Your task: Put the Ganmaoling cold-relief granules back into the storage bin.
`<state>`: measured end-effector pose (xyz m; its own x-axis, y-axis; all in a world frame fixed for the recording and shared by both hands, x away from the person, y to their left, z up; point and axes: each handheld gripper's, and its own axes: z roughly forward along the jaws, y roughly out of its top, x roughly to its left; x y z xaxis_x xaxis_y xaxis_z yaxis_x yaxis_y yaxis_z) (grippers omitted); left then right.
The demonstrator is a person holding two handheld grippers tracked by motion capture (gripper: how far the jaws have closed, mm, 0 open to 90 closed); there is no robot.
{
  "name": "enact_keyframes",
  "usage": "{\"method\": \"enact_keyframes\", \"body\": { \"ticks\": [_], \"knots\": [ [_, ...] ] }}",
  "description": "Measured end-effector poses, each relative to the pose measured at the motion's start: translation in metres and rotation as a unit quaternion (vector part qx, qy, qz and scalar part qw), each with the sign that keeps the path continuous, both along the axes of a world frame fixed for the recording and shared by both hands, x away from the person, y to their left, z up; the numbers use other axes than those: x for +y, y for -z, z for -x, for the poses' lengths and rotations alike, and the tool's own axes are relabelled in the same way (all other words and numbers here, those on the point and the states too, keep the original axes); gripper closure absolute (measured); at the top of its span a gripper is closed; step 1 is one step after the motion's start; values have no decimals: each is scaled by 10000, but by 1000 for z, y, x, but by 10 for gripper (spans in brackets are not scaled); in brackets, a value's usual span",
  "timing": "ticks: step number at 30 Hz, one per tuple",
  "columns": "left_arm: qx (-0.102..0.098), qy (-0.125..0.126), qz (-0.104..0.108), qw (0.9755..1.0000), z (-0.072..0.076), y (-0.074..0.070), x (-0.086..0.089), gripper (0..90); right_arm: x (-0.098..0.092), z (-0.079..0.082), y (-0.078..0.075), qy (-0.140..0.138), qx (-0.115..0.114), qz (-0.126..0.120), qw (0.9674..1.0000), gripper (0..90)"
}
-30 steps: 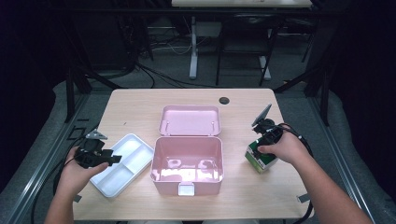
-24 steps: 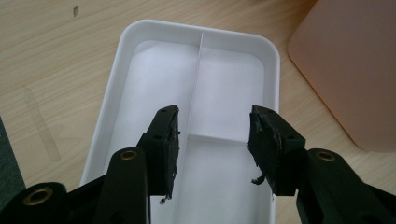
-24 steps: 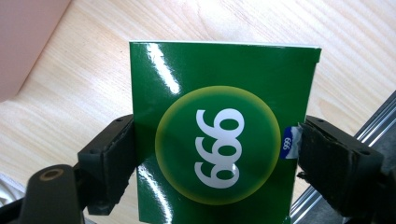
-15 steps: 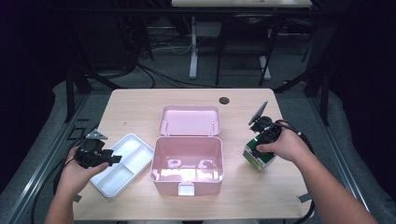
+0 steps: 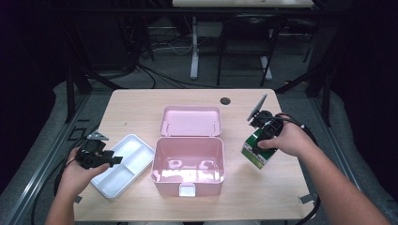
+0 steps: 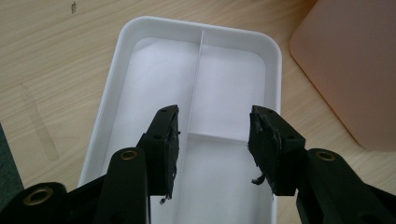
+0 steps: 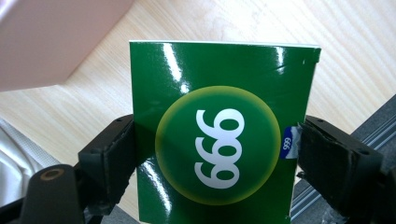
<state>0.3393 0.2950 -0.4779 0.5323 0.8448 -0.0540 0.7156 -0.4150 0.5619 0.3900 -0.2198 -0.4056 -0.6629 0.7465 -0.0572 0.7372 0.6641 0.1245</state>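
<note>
The green box (image 5: pixel 257 149) printed with "999" in white on a yellow-green disc is the one thing being held, but it sits at the far right, so first the left: the left tool (image 5: pixel 111 159) is in the person's left hand (image 5: pixel 79 172) near the left edge of the wooden surface (image 5: pixel 141 101), reaching over the near end of a white divided tray (image 5: pixel 127 161). In the left gripper view its jaws stand apart with nothing between them, poised above the tray (image 6: pixel 140 65), whose thin partitions split it into one long compartment and two shorter ones. Just right of the tray, and apart from it, sits an open pink box (image 5: pixel 187 166), its inside bare and glossy, its lid (image 5: pixel 190 121) laid back flat on the surface behind it. A small dark round hole (image 5: pixel 225 101) marks the surface near the far edge. To the right of the pink box, the right tool (image 5: pixel 259 143) in the person's right hand (image 5: pixel 284 139) clamps the green box, which is tilted. In the right gripper view the two jaws press the opposite side edges of the green box (image 7: pixel 219 140), with a small blue-and-white label at the edge by one jaw.
</note>
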Motion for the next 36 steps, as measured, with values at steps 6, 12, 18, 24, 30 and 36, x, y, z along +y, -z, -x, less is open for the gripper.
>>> {"method": "enact_keyframes", "body": {
  "ticks": [6, 12, 18, 24, 30, 36],
  "knots": [
    [2, 8, -10, 10000, 0, 0, 0, 531, 4, 2, -14, -184, -79, -3, 9998, 166],
    [23, 18, -29, 10000, -1, 1, 0, 531, 8, 1, -27, -499, -226, 23, 9985, 167],
    [29, -7, -3, 10000, -1, 2, 0, 531, 14, 1, -43, -752, -353, 103, 9965, 167],
    [29, 5, -15, 10000, -1, 2, 0, 531, 24, 3, -54, -956, -379, 228, 9944, 169],
    [39, 6, -28, 10000, -1, 2, -1, 530, 33, 4, -61, -1114, -363, 160, 9930, 169],
    [45, 20, -36, 10000, -1, 2, -1, 530, 47, 7, -67, -1274, -335, 190, 9911, 168]
  ]
}}
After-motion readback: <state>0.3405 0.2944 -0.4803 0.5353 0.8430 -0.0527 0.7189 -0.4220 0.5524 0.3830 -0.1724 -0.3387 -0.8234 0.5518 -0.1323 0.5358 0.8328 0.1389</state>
